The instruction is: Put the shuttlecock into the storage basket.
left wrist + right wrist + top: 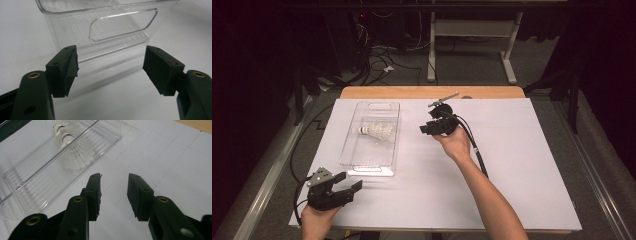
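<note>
One clear plastic tray is laid on the white sheet that covers the table, and it serves here as the landmark. One white shuttlecock is seen lying on its side inside the tray, in the half farther from the person, with its cork end turned toward the tray's left wall and its skirt toward the right wall. In the right gripper view a second pale shape is seen beside the shuttlecock; whether that is a reflection in the clear wall cannot be told.

Two hand-held grippers are counted. The left gripper is held just off the tray's near left corner, low over the sheet. In the left gripper view its jaws are seen spread wide apart with nothing between them, and they are aimed at the tray's near end wall with its handle slot. The shuttlecock is thus placed beyond this gripper, past the near wall and well up the tray.

The right gripper is held to the right of the tray, about level with the shuttlecock and apart from the tray's right wall. Its jaws are parted by a moderate gap and nothing is clamped. In its own view the shuttlecock lies ahead and to the upper left, behind the tray's clear wall, not between the jaws.
</note>
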Tool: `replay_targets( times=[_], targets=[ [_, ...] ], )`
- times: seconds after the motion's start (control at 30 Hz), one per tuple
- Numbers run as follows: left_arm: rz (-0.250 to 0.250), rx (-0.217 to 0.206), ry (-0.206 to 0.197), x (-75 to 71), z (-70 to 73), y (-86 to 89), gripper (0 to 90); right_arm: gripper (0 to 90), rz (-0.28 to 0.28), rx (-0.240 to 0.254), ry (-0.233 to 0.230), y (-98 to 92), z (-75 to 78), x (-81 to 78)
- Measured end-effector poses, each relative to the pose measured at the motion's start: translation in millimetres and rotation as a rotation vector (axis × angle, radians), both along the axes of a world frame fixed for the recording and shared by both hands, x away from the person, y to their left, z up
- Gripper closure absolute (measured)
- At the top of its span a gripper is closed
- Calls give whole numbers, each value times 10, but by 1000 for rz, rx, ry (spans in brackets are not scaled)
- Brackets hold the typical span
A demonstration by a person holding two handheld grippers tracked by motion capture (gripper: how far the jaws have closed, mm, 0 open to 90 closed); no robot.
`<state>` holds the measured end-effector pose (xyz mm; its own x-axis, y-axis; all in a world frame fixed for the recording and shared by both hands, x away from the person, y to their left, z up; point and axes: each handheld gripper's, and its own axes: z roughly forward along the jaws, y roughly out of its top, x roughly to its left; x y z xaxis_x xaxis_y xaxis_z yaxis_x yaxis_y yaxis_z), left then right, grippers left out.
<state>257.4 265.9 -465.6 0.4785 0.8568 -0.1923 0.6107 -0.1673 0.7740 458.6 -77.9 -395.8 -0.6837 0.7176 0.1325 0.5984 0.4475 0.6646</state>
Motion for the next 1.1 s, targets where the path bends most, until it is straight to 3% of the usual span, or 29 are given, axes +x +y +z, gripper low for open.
replay_targets(
  times=[1.1],
  targets=[
    [11, 1, 2, -1, -4, 4, 292, 639, -39, 37, 3, -370, -89, -100]
  ],
)
